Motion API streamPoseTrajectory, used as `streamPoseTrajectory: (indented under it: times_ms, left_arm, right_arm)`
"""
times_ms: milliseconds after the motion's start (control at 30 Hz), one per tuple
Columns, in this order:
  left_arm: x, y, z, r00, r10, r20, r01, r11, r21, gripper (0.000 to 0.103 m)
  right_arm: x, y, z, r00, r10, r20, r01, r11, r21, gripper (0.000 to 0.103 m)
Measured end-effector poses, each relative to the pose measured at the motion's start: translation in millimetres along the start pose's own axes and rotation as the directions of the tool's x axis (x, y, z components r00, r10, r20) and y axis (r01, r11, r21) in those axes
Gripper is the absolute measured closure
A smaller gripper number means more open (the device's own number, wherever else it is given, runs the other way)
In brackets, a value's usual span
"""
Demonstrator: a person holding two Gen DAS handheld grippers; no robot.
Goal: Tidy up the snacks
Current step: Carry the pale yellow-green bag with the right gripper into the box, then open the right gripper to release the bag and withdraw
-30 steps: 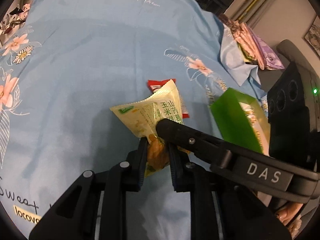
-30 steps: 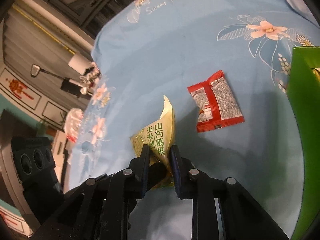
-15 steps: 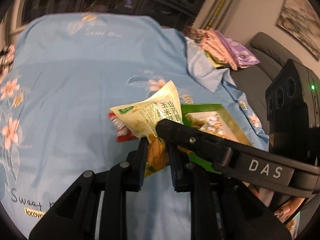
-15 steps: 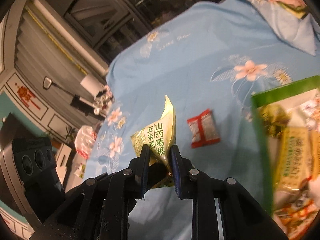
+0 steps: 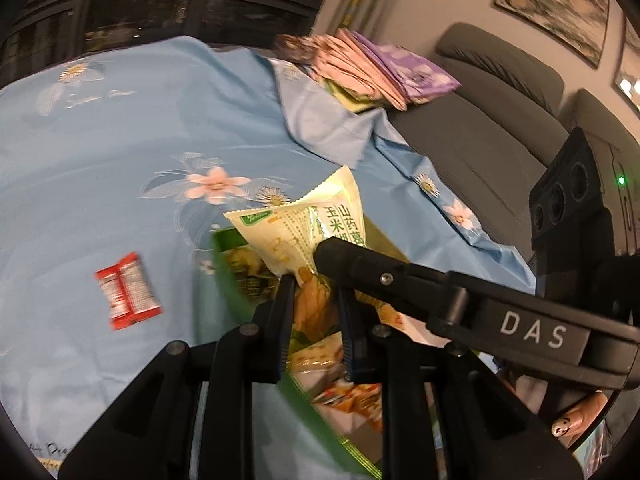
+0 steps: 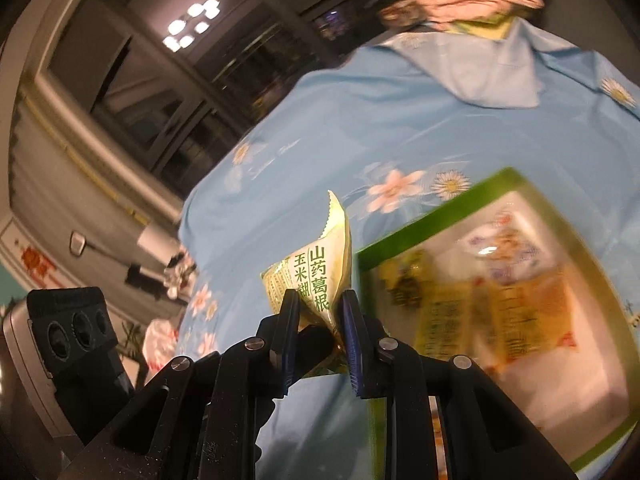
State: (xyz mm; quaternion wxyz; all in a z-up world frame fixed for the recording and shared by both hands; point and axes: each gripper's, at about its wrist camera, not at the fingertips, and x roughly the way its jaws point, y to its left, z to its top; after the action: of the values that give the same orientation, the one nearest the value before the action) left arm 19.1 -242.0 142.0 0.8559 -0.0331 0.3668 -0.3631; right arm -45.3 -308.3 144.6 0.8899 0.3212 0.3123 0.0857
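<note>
Both grippers are shut on the same pale green snack packet (image 5: pixel 304 232), which also shows in the right wrist view (image 6: pixel 320 276). My left gripper (image 5: pixel 316 288) pinches its lower end and my right gripper (image 6: pixel 320 308) pinches it from the other side. The packet hangs in the air above a green box (image 6: pixel 420 228) that holds several snack packets; the box also shows in the left wrist view (image 5: pixel 228 276). A red snack packet (image 5: pixel 126 290) lies flat on the blue cloth, left of the box.
A blue flowered cloth (image 5: pixel 120 152) covers the table. Folded pink and purple fabrics (image 5: pixel 372 72) are stacked at the far right edge. A grey sofa (image 5: pixel 500 120) stands beyond the table on the right.
Both grippers have lifted the pale green packet and carried it right, from beside the red packet to above the green box. The grip on it is unchanged.
</note>
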Motion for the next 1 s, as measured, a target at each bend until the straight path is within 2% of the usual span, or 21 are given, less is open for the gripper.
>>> streamPoseTrajectory:
  times_ms: [200,533,1000]
  left_arm:
    - [33.5,-19.1,0.5,0.997,-0.048,-0.067,0.048,0.999,0.009,0.084]
    - [71.7,-25.7,-4.3,0.981,-0.098,-0.166,0.093,0.995,-0.038,0.084]
    - [109.4,-24.4,-14.6,0.956,-0.108,-0.274,0.084,0.992,-0.098,0.084]
  right_arm:
    - [-8.8,-37.4,6.5,0.998,-0.065,0.008,0.064,0.994,0.084,0.078]
    - [-3.8,-79.0,10.1,0.989,-0.140,-0.041,0.145,0.972,0.186,0.078]
    - [12.9,-115.4,4.1,0.969,-0.211,-0.131,0.239,0.931,0.275,0.078]
